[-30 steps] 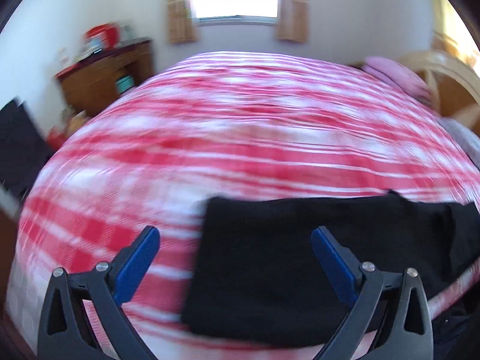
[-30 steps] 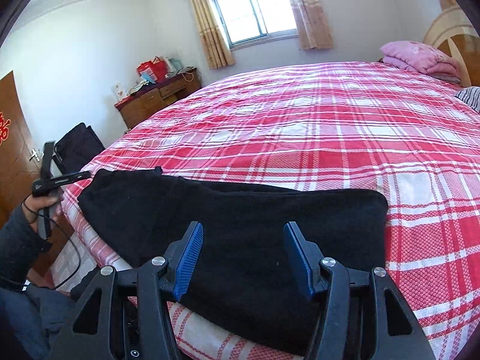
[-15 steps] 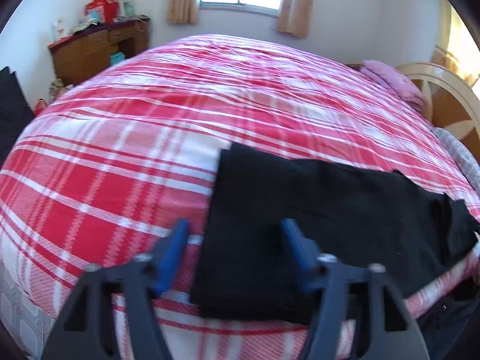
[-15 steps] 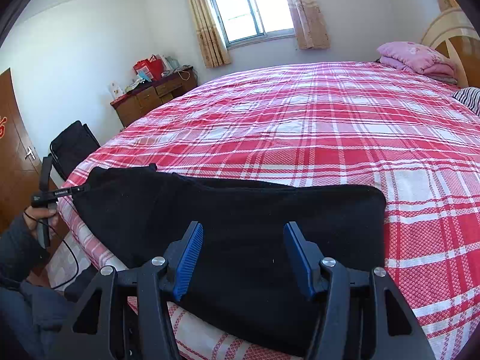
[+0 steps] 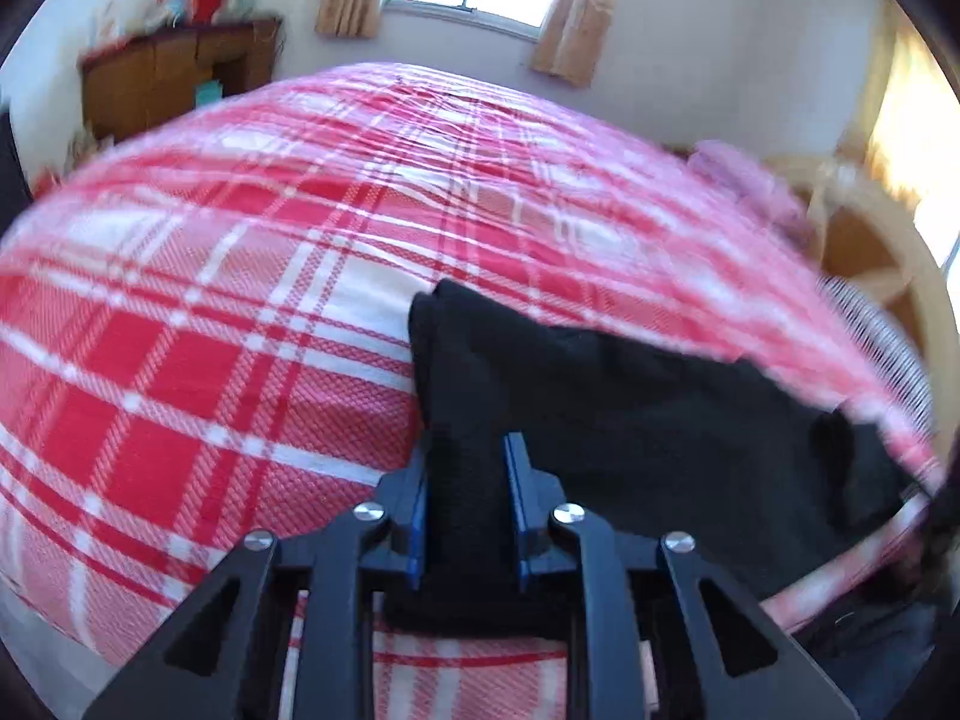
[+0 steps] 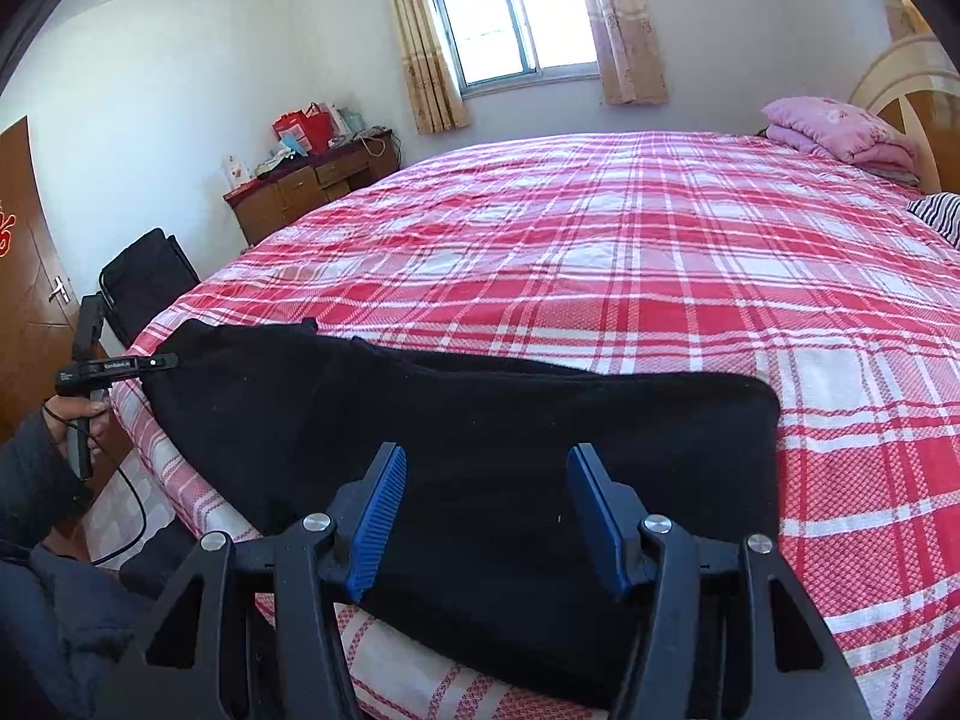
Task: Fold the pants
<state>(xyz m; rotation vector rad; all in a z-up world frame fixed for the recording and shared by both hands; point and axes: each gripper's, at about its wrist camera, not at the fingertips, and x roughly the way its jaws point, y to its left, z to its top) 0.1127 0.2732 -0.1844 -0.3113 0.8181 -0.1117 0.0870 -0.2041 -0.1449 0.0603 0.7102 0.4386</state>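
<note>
Left view: since 0.5 s ago, left gripper (image 5: 465, 504) went from wide to clamped on the pants (image 5: 630, 414) end, cloth bunched between its fingers. Right view: right gripper (image 6: 486, 516) wide, hovering over pants on bed (image 6: 660, 252). Step: grasp for fold; next, probably right grips too.

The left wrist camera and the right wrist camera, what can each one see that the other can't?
Only the left wrist view shows the left gripper pinching the black pants. Only the right wrist view shows the right gripper open above them, the brown door and a striped pillow. Both show the plaid bed, window and wooden dresser.
</note>
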